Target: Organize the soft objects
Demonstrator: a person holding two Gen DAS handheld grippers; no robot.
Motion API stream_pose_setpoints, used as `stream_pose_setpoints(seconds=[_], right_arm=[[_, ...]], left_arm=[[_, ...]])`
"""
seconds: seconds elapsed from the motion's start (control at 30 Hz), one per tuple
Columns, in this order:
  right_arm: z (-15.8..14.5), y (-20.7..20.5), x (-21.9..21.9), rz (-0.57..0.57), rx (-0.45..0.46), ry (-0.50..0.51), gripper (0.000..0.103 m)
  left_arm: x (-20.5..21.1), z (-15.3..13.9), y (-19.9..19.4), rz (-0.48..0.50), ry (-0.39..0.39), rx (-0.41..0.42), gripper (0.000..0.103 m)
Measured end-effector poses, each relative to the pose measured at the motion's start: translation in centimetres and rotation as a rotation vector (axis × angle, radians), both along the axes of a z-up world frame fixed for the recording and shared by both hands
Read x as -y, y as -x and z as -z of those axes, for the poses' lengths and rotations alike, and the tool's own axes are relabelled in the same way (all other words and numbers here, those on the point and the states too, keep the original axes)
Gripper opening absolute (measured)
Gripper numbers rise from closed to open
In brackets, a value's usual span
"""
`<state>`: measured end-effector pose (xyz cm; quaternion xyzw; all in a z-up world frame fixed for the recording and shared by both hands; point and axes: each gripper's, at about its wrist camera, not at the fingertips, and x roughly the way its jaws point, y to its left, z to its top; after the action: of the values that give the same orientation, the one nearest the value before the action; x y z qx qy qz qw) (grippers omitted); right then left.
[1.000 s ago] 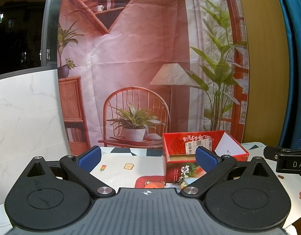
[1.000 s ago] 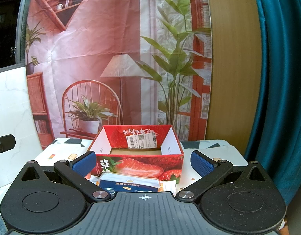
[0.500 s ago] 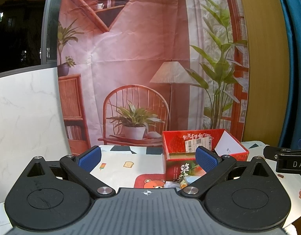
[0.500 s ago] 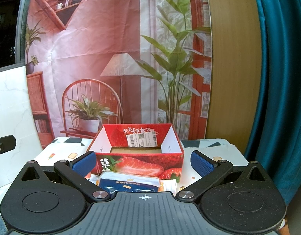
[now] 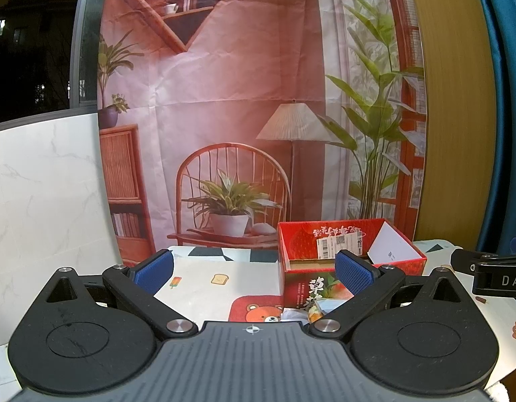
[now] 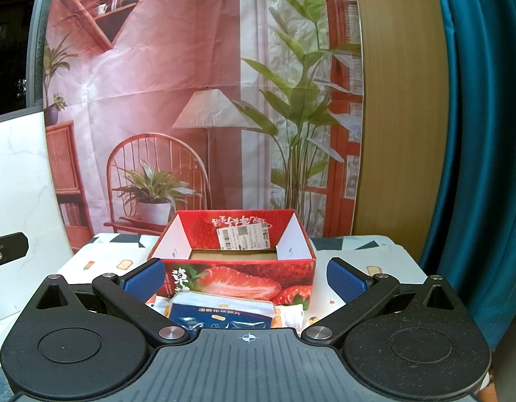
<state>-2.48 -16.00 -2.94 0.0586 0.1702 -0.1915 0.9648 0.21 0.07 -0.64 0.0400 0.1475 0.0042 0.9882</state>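
Note:
A red strawberry-printed cardboard box (image 6: 237, 271) stands open-topped on the table, straight ahead in the right wrist view and to the right (image 5: 351, 251) in the left wrist view. In front of it lies a soft blue and white packet (image 6: 221, 313), partly hidden behind the gripper body, with small white packets (image 6: 293, 315) beside it. My right gripper (image 6: 246, 278) is open and empty, hovering just short of the packet. My left gripper (image 5: 254, 269) is open and empty too, over the tablecloth left of the box. A corner of the packets (image 5: 311, 311) shows in the left wrist view.
A patterned tablecloth (image 5: 207, 284) with a bear print (image 5: 258, 310) covers the table. A printed room backdrop (image 6: 197, 100) hangs behind, a white marble panel (image 5: 40, 201) stands at left, a teal curtain (image 6: 475, 134) at right. The right gripper's tip (image 5: 485, 268) shows at the left view's right edge.
Both cameras have tilted or lowered slightly, so the box sits a little higher in each view and more of the bear print shows. Both grippers stay open.

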Motion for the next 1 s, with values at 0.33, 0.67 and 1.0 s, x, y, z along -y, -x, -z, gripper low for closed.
stream_pose_setpoints(seconds=[0.33, 0.67, 1.0], right_arm=[[-0.08, 0.04, -0.03, -0.001, -0.001, -0.001, 0.103], [-0.13, 0.04, -0.05, 0.0, -0.002, -0.001, 0.103], [-0.26, -0.09, 0.01, -0.007, 0.0, -0.006, 0.103]], left_arm=[[-0.08, -0.13, -0.05, 0.001, 0.001, -0.001, 0.103], [-0.1, -0.13, -0.06, 0.001, 0.001, -0.001, 0.103], [-0.15, -0.06, -0.1, 0.005, 0.002, -0.003, 0.103]])
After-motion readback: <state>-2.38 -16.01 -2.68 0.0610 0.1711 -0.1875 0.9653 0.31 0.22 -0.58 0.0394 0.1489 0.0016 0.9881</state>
